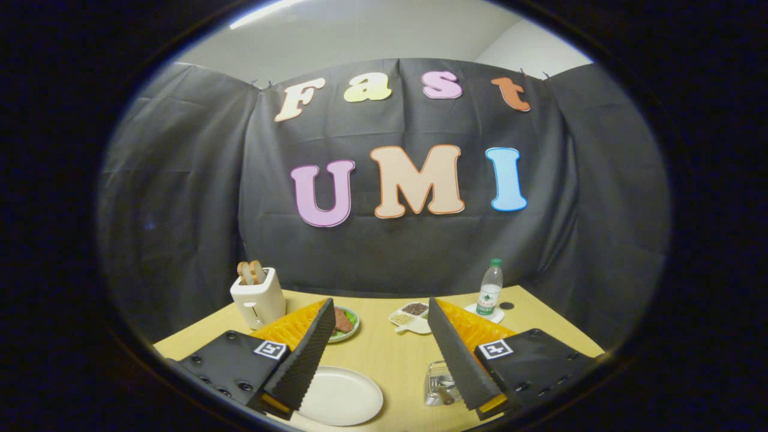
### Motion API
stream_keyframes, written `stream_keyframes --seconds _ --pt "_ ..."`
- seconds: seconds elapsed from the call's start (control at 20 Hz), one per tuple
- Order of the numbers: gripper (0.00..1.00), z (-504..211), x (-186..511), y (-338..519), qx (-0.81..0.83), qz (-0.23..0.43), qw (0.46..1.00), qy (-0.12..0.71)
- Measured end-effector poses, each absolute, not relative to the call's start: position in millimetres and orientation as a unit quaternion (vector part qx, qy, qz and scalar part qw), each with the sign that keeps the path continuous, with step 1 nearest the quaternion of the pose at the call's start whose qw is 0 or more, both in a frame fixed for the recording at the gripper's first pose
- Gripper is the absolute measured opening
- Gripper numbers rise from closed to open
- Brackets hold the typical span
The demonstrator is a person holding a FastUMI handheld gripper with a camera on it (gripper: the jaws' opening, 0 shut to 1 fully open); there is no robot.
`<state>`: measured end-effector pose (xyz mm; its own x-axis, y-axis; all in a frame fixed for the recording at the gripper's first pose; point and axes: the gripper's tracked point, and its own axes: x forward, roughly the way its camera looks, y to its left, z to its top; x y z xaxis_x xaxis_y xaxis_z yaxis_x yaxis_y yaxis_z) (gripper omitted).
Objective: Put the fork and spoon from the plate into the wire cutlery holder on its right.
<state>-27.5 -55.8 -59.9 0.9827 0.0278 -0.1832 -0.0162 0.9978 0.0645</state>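
The tongs [381,354] hang spread and unloaded above the desk [390,354]. The plate [342,396] looks bare and cutlery sits in the holder [441,384], so another reach might topple it.

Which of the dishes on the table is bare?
The round white plate, nearest, low between the open gripper's fingers. The green-rimmed plate behind it holds brown food, and the white divided dish holds grains or seeds.
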Motion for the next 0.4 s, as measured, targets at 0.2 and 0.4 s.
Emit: stream_keyframes --seconds 0.2,0.4 --pt "0.99 -56.1 -25.4 -52.1 0.036 0.013 0.996 0.086" --pt "0.99 -59.4 -24.3 -49.4 0.037 0.017 0.995 0.090"
